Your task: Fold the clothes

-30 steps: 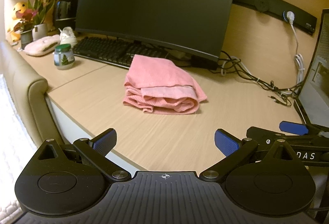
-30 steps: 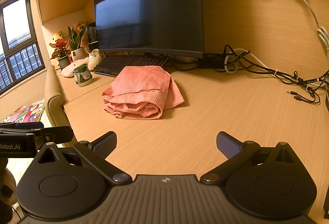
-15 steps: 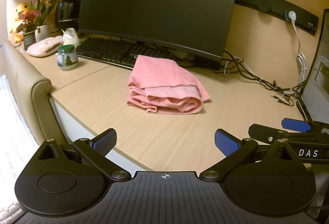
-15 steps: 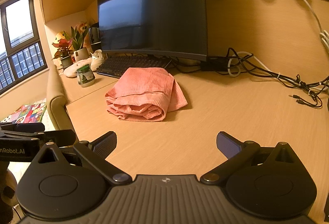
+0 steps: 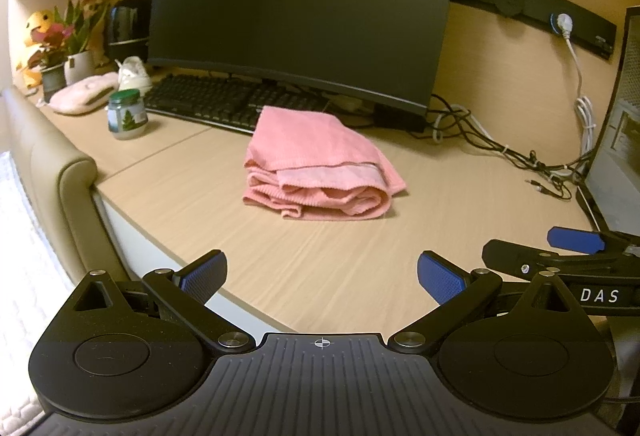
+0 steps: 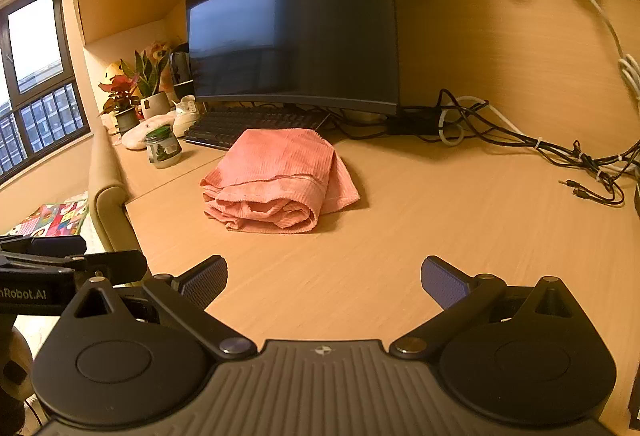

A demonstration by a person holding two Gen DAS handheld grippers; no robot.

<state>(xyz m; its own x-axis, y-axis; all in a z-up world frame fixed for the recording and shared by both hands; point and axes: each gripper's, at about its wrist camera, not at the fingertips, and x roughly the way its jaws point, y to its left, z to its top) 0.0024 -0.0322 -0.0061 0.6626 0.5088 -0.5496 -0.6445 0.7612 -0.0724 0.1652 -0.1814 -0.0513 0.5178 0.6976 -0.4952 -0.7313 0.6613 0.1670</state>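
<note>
On your desk (image 5: 460, 204) the folded garment (image 5: 316, 168) lies in front of the monitor (image 5: 304, 8) and against the keyboard (image 5: 224, 100); the jar (image 5: 127, 114) stands to its left; the cables (image 5: 500, 148) trail to its right; both grippers sit before it, well apart from it.

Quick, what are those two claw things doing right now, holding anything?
Left gripper: jaws open, holding nothing.
Right gripper: jaws open, holding nothing.
The pink cloth lies on the desk, untouched.
</note>
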